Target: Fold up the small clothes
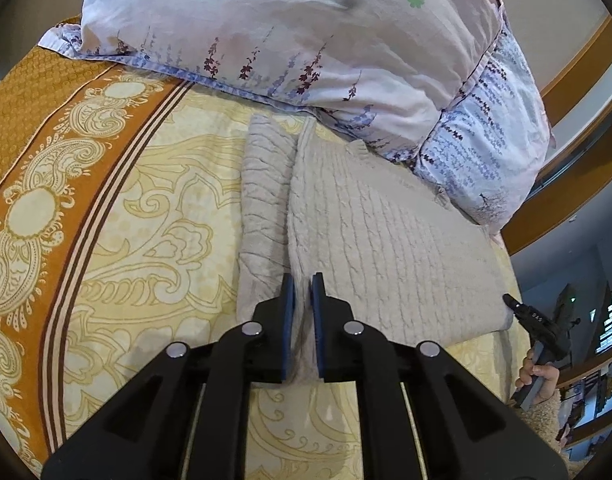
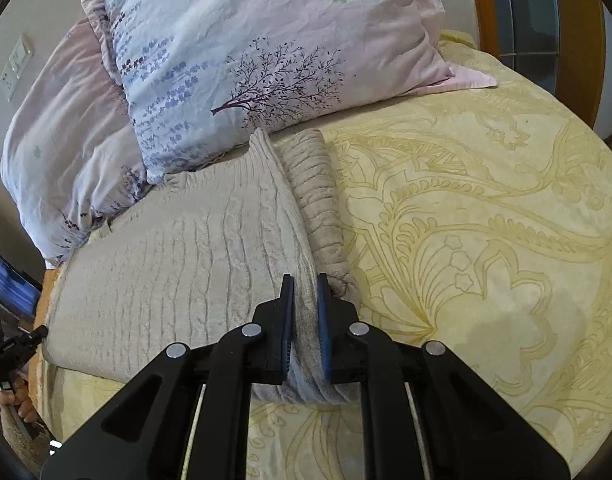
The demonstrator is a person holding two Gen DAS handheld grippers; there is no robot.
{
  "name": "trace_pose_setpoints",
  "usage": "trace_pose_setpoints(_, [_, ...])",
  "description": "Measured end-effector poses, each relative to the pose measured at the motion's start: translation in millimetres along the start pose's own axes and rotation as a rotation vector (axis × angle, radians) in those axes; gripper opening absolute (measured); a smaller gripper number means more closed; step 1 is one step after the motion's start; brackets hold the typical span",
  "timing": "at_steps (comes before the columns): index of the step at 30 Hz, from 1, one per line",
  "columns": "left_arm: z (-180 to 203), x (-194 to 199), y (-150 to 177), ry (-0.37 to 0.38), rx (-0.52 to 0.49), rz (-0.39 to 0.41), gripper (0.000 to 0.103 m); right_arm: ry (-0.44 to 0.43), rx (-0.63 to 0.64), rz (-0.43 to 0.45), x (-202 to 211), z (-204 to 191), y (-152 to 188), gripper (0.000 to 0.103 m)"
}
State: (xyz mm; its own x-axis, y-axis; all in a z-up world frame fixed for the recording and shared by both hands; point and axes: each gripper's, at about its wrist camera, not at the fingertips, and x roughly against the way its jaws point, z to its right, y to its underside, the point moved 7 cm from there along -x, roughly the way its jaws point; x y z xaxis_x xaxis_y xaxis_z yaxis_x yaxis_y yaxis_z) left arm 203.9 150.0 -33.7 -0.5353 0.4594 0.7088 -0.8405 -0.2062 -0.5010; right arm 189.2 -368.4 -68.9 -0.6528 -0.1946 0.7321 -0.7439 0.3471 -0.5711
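Sweater [image 1: 378, 248] hem is clamped in both the left gripper [image 1: 303, 288] and right gripper [image 2: 306, 292] jaws; uneven lifting toward twelve o'clock could skew the fold.

Bedspread [image 2: 486, 200] — pale yellow with scroll pattern, an orange paisley border [image 1: 45, 184] along its left side. Two pillows at the far end: pink floral pillow [image 2: 265, 40] lying on a second pillow [image 2: 65, 140]. Wall socket [image 2: 15, 66] far left — wooden frame [image 1: 578, 80] far right.
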Motion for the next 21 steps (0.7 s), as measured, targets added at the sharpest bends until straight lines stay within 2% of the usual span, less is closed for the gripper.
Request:
trace_pose_setpoints(3, [3,1,0,0.006,-0.004,0.002,0.025,-0.017,-0.017,-0.007,3,1,0,0.02])
trace_pose_setpoints(4, [4,0,1,0.004,-0.007,0.001,0.026,-0.018,-0.022,-0.009,3,2,1,0.027])
trace_pose_setpoints(6, [6,-3,1,0.002,-0.01,-0.006,0.026,-0.02,-0.026,-0.009,5,3,2,0.029])
trace_pose_setpoints(9, [7,-9,3,-0.008,-0.011,-0.019,0.025,-0.03,-0.01,-0.008,5,1,5,0.027])
trace_pose_setpoints(11, [7,-10,4,-0.014,-0.01,-0.021,0.013,-0.03,0.01,0.007,7,-3,5,0.015])
trace_pose_setpoints(12, [6,-10,5,-0.015,-0.01,-0.022,0.009,-0.033,0.018,0.017,10,-5,4,0.014])
trace_pose_setpoints(17, [0,-2,8,-0.01,-0.001,-0.013,0.007,-0.042,0.022,0.055,22,-6,-1,0.012])
trace_pose_setpoints(21, [-8,-1,13,-0.026,0.002,-0.014,0.007,0.007,0.023,0.023,13,1,7,0.012])
